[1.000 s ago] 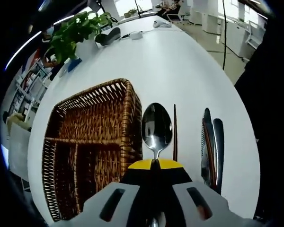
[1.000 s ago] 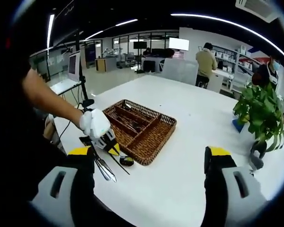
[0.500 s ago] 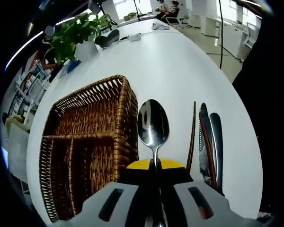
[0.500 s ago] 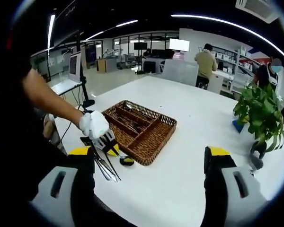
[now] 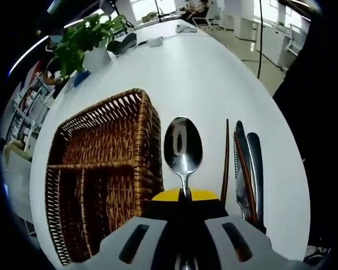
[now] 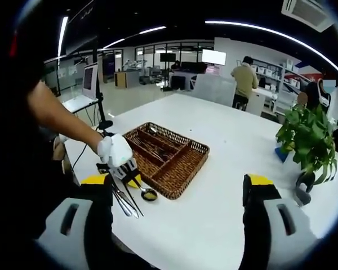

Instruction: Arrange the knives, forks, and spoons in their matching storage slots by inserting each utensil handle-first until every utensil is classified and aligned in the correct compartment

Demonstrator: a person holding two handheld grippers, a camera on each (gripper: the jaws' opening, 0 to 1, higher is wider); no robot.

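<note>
L gripper point(image 5: 184, 194) is clamped tight on a spoon point(image 5: 183, 147), jaws pinched together w/ the yellow tips meeting on the neck just below the bowl. The bowl sticks out straight ahead of the jaws, concave side up, shiny, over the white table point(image 5: 203, 73). Just to the gripper's left sits the wicker tray point(image 5: 101, 169), its near wall right beside the spoon bowl; can't tell if they touch. The tray's dividers split it into long slots. To the gripper's right, loose on the table: a dark thin chopstick-like stick point(image 5: 225, 157), then a bunch of knives point(image 5: 248, 169) lying close together, roughly parallel to the spoon. Far ahead of the gripper, at the table's far end, a potted plant point(image 5: 84, 36) and some small desk items.

R gripper point(image 6: 177, 194) is spread wide, nothing between the jaws, held up well back from the work. From there, ahead and to its left, a white-gloved hand point(image 6: 115, 151) grips the L gripper by the tray point(image 6: 180, 169), w/ the spoon bowl point(image 6: 149, 194) at the tray's near corner. Some utensils already lie in the tray's far slots; kind not clear. Plant point(image 6: 310, 140) off to the R gripper's right. People stand in the background of the office.
</note>
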